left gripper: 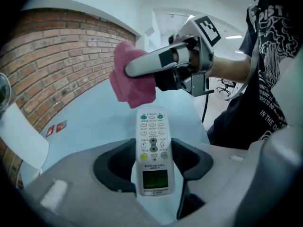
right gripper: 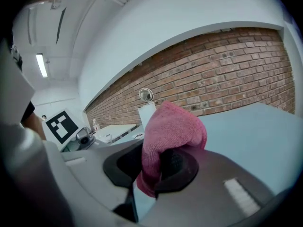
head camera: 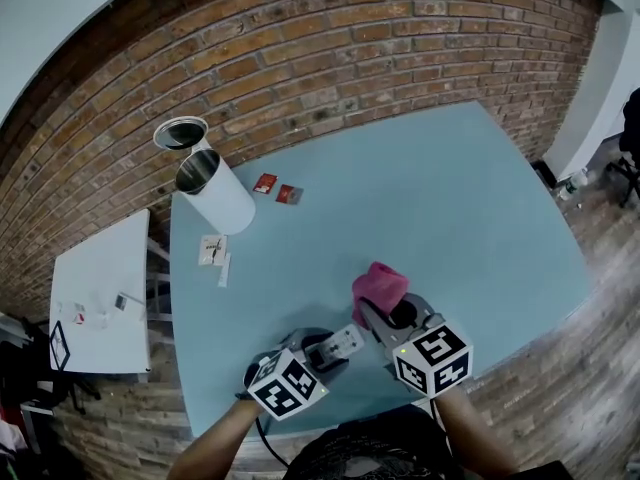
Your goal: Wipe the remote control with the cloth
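Note:
A white remote control [head camera: 343, 343] [left gripper: 152, 150] with a small green screen is clamped by its sides in my left gripper [head camera: 335, 348] [left gripper: 154, 148], buttons facing up, above the near edge of the light-blue table [head camera: 450, 218]. My right gripper [head camera: 378, 310] [right gripper: 156, 163] is shut on a bunched pink cloth [head camera: 380, 284] [right gripper: 173, 126], which sticks out past its jaws. In the left gripper view the cloth [left gripper: 132, 82] hangs just beyond the remote's far end, apart from it, with the right gripper [left gripper: 142, 66] reaching in from the right.
A white cylinder [head camera: 215, 190] lies tipped at the table's far left, with a round lid-like thing [head camera: 181, 133] behind it. Two small red packets [head camera: 277, 188] and some paper slips [head camera: 212, 250] lie nearby. A white side table [head camera: 100, 298] stands to the left. A brick wall [head camera: 330, 58] runs behind.

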`<state>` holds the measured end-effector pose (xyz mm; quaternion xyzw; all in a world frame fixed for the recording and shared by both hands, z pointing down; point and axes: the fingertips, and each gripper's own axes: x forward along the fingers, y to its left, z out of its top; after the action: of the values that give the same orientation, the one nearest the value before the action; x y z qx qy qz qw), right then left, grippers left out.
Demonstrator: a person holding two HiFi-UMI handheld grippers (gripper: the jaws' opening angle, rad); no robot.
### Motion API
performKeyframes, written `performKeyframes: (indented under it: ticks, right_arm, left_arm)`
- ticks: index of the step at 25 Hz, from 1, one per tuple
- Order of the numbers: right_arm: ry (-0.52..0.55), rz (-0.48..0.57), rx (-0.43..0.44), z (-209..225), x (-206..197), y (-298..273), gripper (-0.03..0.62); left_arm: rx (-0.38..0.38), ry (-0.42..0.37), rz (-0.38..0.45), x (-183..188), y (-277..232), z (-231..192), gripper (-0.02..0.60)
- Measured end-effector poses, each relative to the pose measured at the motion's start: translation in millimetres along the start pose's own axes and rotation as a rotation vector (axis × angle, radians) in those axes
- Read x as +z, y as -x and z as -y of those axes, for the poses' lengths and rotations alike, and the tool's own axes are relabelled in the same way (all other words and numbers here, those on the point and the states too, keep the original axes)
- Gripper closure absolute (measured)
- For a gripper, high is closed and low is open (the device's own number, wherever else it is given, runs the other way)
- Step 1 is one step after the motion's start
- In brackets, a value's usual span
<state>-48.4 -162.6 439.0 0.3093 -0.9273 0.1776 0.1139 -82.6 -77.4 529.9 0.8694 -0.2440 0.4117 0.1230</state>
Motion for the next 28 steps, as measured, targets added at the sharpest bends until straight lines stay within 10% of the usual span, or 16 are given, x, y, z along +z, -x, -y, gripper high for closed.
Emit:
performKeyframes:
  ticks: [10,28]
  right_arm:
    - [0.038,0.029,-0.014,-28.5,10.2,1.5,0.531]
    - [0.012,0.160,-0.033,-37.7,46.0,21.0,0.531]
  left_arm:
    - [0.005,0.055,0.105,10.5,14.9,-3.8,0.341]
    - [-0.046,0.468,0.313,28.6,32.1,-29.9,0.341]
